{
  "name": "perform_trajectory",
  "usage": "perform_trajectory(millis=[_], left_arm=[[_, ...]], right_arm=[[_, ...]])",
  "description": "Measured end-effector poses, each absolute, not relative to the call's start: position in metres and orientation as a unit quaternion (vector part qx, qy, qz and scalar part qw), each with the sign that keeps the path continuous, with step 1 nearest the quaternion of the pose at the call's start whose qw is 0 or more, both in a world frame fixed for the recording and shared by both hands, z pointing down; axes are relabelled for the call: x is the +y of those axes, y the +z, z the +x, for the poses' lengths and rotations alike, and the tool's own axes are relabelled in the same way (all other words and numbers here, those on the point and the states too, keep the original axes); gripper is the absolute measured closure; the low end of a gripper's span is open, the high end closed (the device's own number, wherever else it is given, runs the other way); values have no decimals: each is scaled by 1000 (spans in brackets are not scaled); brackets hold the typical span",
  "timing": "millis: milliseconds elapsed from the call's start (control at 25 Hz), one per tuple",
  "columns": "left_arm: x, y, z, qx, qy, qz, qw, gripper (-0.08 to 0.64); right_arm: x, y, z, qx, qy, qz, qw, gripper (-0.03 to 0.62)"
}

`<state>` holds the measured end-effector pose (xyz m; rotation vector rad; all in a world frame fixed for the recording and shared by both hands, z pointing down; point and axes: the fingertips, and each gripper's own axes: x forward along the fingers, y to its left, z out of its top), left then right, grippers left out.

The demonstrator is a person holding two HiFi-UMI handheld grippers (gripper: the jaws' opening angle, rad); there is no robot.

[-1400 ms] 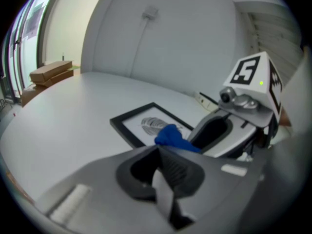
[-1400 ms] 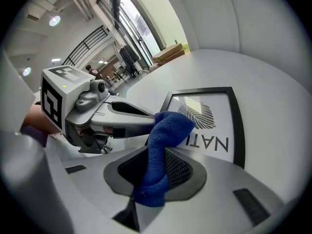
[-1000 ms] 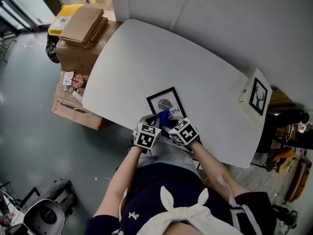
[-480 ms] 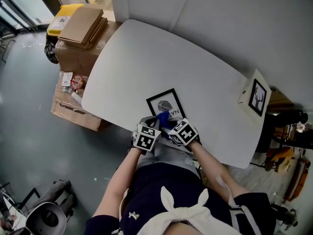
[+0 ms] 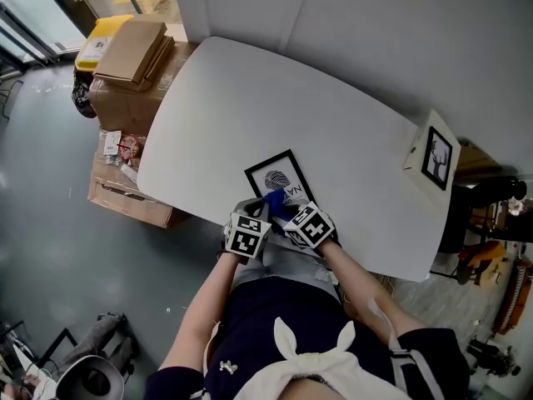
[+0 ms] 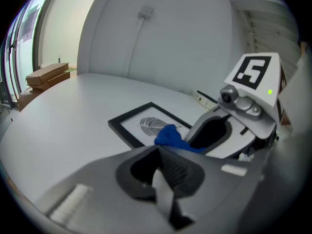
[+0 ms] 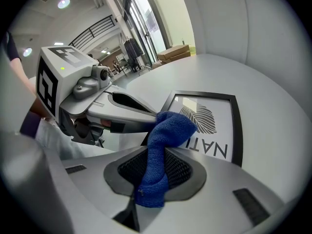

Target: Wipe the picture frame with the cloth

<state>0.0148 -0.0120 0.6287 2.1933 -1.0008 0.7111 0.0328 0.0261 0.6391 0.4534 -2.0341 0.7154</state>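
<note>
The cloth [image 7: 170,126] is pinched in the closed jaws of the right hand-held gripper [image 7: 156,154], its free end bunched at 12 o'clock over the frame [image 7: 210,130]. The left hand-held gripper [image 6: 158,152] is closed on nothing. The frame lies flat near the 6 o'clock edge of the table [image 7: 275,106]. The cloth is judged soft and light. The frame is judged stiff, its glass fragile and liable to slide, so it is best steadied at the rim.

Even, bright daylight; gripper views fisheye-warped, dark-cornered, blurred up close.
</note>
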Motion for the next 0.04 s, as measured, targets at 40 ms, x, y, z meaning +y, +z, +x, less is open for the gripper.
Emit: perform_trajectory(millis=[40], left_arm=[[-11, 629, 15, -378, 270, 830, 310, 558]], right_arm=[[27, 639, 33, -823, 290, 184, 453, 508]])
